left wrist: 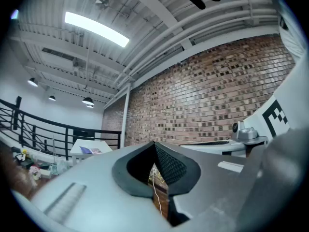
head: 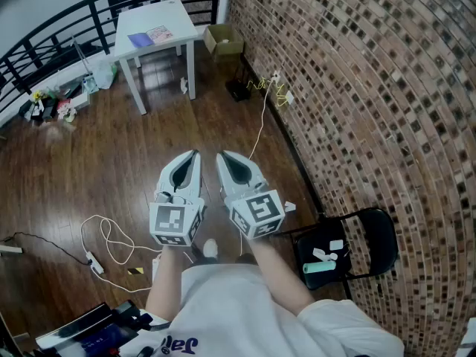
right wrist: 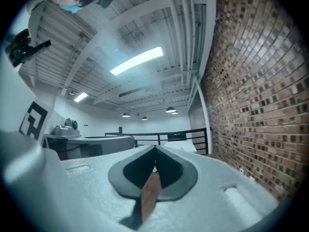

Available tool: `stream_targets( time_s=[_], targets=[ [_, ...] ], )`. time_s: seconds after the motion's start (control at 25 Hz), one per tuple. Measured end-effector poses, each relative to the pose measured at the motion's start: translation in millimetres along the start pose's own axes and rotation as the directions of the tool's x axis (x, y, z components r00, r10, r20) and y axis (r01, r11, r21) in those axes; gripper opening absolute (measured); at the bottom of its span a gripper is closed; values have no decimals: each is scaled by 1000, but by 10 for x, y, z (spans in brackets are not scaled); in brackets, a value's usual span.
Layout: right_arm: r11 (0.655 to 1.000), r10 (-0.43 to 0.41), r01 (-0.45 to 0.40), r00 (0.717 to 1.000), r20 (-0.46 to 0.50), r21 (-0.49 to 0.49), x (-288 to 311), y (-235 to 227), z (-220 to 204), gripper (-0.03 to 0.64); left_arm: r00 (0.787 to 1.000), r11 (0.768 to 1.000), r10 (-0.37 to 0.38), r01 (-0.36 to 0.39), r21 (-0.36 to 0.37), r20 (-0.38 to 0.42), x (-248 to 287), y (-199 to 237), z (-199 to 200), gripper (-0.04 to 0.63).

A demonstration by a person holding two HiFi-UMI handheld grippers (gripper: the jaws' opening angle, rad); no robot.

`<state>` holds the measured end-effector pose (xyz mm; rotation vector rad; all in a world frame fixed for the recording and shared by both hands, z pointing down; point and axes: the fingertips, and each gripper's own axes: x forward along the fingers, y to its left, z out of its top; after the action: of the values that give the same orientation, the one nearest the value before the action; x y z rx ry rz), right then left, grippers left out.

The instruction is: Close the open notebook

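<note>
The open notebook [head: 151,36] lies on the white worktop [head: 165,12], towards its near-left part, and the worktop stands well apart from both claws, across a stretch of wooden floor [head: 89,162]. From the worktop, the person is back along the brick wall [head: 357,88], so the notebook lies ahead of the claws and somewhat to their left in the head view. The left claw [head: 195,153] and the right claw [head: 221,155] are held side by side, level, both pointing roughly towards the worktop. The left one is on the notebook's side and looks slightly the nearer, though the difference is small.

Both claws are pressed together with nothing between them. The left gripper view shows its jaws meeting at the tips, with only a sliver of floor and cable visible below, and the right gripper view shows the same.

The notebook is small at this distance. It lies flat and spread open, with a bluish page on the left and a pale pinkish page on the right. Its spread seems to run along the worktop's near edge, which would put the spine pointing away from the person, but this cannot be told for certain. The left gripper view also catches it [left wrist: 87,150] as a small coloured patch on the worktop. Judging from this, closing it has not begun, and the gap to the worktop must be crossed first.
</note>
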<state>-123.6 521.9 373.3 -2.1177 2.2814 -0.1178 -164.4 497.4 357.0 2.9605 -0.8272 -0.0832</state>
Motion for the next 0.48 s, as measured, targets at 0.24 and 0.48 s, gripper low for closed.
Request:
stream_targets(
  time_s=[0.24, 0.48],
  targets=[
    [986, 153, -150, 988, 29, -75, 507, 254, 42, -15, 999, 999, 47, -48, -15, -25, 131, 538, -95, 15],
    [977, 199, -198, 980, 17, -74, 1199, 61, 36, -15, 990, 991, 132, -133, -3, -47, 484, 1102, -148, 15]
  ],
)
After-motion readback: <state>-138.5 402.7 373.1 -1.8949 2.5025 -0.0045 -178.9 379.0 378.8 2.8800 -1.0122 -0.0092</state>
